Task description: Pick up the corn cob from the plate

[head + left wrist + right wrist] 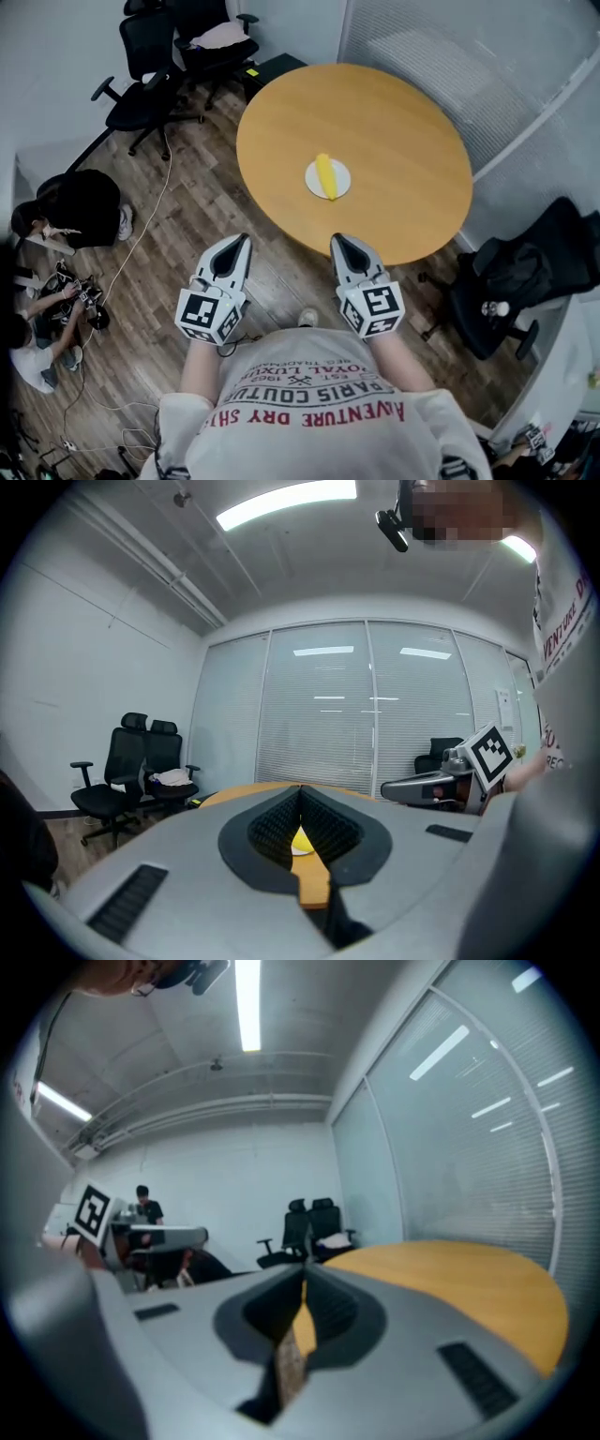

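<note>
Corn cob (324, 175) lies yellow on the small white plate (343, 179) near the middle of the round wooden table (394, 112). I see both my claws short of the table's near edge, over the floor. The left gripper (241, 242) and right gripper (338, 241) each have jaws pressed together on nothing.

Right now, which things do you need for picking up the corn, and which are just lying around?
Needed: corn cob, plate, table, left gripper, right gripper.

Just around: black chairs, chair by the wall, person sitting on the floor.
</note>
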